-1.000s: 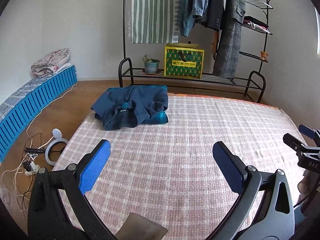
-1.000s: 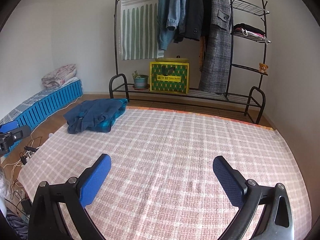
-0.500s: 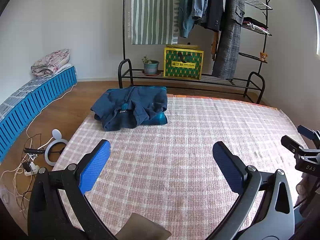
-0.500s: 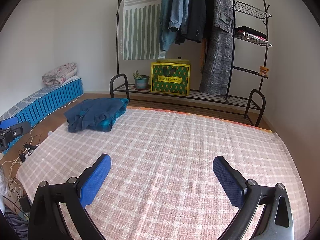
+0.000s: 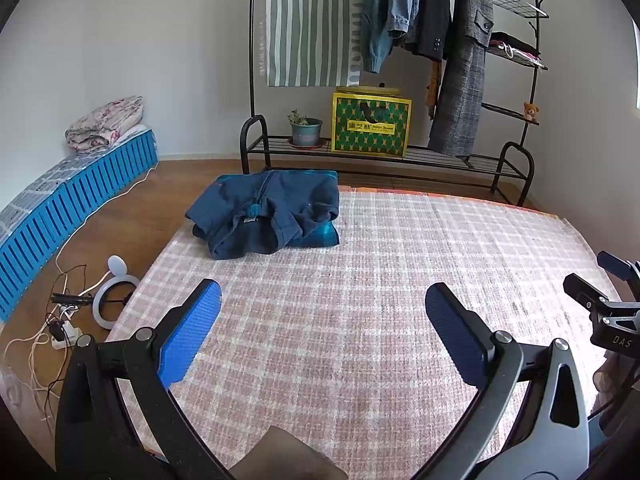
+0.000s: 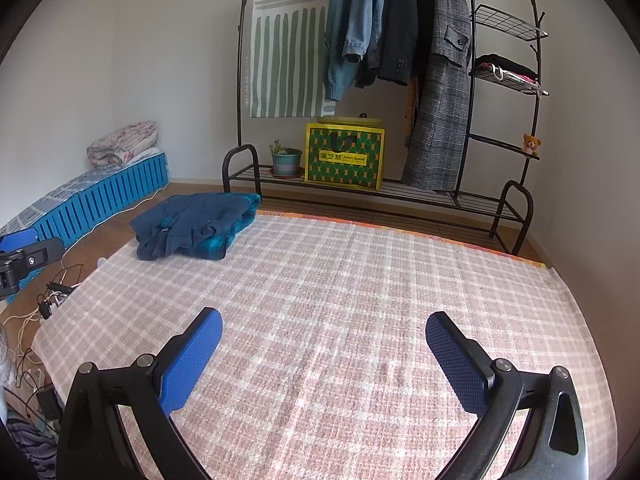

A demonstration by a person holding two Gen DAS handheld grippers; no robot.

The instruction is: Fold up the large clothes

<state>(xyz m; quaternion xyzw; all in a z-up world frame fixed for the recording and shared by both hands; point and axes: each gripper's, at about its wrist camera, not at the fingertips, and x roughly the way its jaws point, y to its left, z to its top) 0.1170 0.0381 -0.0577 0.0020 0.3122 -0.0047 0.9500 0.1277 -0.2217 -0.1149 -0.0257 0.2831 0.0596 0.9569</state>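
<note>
A folded dark blue garment (image 5: 266, 212) lies on the far left corner of the pink checked rug (image 5: 380, 300). It also shows in the right wrist view (image 6: 194, 224), far left on the rug (image 6: 340, 300). My left gripper (image 5: 320, 334) is open and empty, held above the rug well short of the garment. My right gripper (image 6: 322, 354) is open and empty above the rug's near middle. The right gripper's tip shows at the left view's right edge (image 5: 604, 304).
A black clothes rack (image 5: 384, 152) with hanging coats, a green box (image 5: 370, 126) and a potted plant (image 5: 306, 130) stands behind the rug. A blue slatted bench (image 5: 76, 204) runs along the left wall. Cables and a ring light (image 5: 114, 300) lie on the floor left of the rug.
Both grippers have risen and tilted up slightly, so the rack and garment sit lower in view. Both stay open and empty. The garment has not moved.
</note>
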